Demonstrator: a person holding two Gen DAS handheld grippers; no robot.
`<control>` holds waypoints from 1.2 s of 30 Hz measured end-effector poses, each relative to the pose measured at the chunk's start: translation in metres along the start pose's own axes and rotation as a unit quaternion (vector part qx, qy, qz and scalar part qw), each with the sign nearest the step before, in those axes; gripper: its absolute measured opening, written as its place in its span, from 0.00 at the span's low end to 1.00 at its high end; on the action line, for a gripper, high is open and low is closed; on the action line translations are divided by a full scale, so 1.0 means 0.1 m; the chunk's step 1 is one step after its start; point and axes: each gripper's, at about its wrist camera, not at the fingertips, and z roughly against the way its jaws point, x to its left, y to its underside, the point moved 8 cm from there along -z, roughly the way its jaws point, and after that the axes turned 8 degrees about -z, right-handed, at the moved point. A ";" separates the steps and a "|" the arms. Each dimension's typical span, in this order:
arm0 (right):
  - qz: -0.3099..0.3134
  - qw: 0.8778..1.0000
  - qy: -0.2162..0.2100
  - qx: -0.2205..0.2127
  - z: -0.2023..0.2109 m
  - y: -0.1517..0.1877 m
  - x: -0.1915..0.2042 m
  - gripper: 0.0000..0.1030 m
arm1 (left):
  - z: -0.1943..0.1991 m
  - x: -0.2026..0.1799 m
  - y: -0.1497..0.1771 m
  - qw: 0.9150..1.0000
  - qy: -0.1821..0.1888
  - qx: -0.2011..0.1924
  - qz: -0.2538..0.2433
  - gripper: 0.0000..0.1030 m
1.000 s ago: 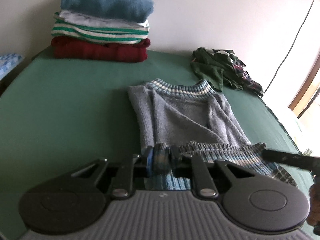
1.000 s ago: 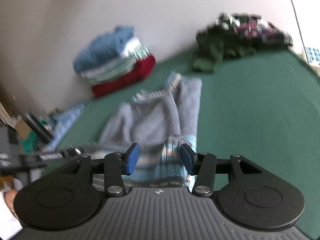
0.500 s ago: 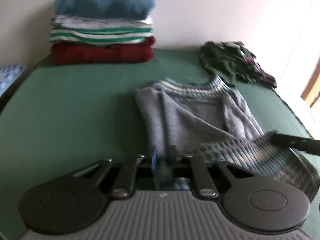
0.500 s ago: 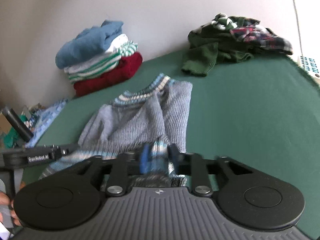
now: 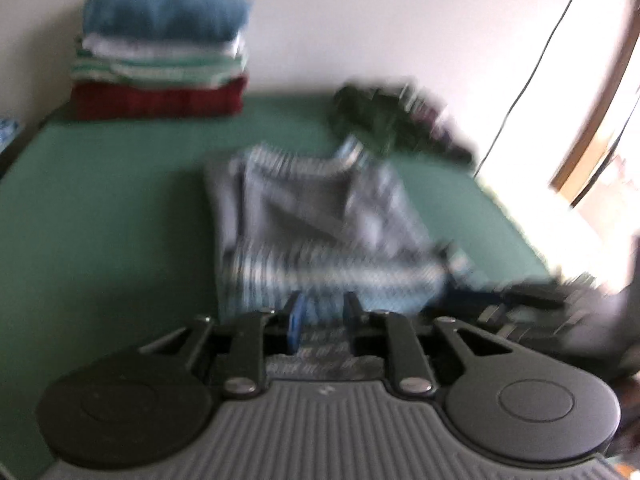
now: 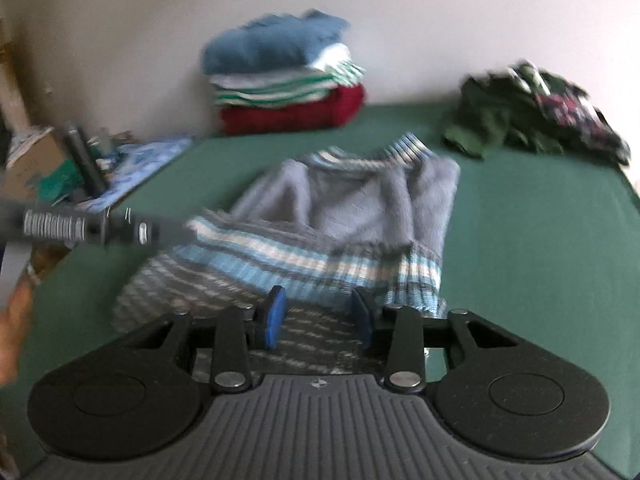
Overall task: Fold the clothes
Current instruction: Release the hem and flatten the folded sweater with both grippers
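Carried hem forward over sweater (image 6: 348,208) on green bed (image 6: 540,240), right gripper (image 6: 316,316) now parted off it, left gripper (image 5: 322,314) blurred, cannot tell its grip; 4 folded in stack (image 6: 284,76), this fold unfinished, pile (image 6: 532,112) left.

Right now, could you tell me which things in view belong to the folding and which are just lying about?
In the job:
grey sweater
left tongs
right tongs
folded stack
unfolded pile

Lying about:
cardboard box
wall cable
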 end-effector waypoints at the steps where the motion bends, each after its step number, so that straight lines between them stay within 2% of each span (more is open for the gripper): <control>1: -0.015 1.000 0.001 -0.003 -0.03 0.00 -0.05 0.31 | -0.03 0.02 -0.01 1.000 -0.005 -0.007 0.003 0.23; 5: -0.034 0.999 0.006 -0.005 -0.16 -0.08 -0.10 0.30 | -0.16 0.10 -0.13 1.000 -0.016 -0.001 0.004 0.23; 8: -0.026 0.999 0.017 -0.019 -0.18 -0.05 -0.06 0.30 | -0.22 0.08 -0.15 0.999 -0.030 0.000 -0.012 0.22; 13: -0.015 0.999 0.037 -0.037 -0.16 -0.01 -0.01 0.31 | -0.23 0.07 -0.14 0.999 -0.040 -0.008 -0.004 0.23; 21: 0.011 0.998 0.050 -0.020 -0.16 -0.05 0.06 0.33 | -0.23 0.05 -0.15 0.998 -0.055 -0.008 -0.006 0.23; 24: -0.006 0.999 0.047 -0.016 -0.02 -0.18 0.08 0.23 | -0.22 0.05 -0.16 0.999 -0.053 -0.001 -0.004 0.24; 27: -0.009 0.998 0.062 -0.006 0.02 -0.18 0.04 0.23 | -0.20 0.06 -0.18 0.999 -0.052 0.008 0.000 0.25; 34: -0.004 0.995 0.096 -0.001 -0.19 -0.11 0.05 0.23 | -0.23 0.08 -0.21 0.999 -0.048 0.012 0.006 0.27; 36: -0.003 0.995 0.098 0.001 -0.22 -0.13 0.04 0.23 | -0.24 0.08 -0.23 0.999 -0.044 0.015 0.011 0.32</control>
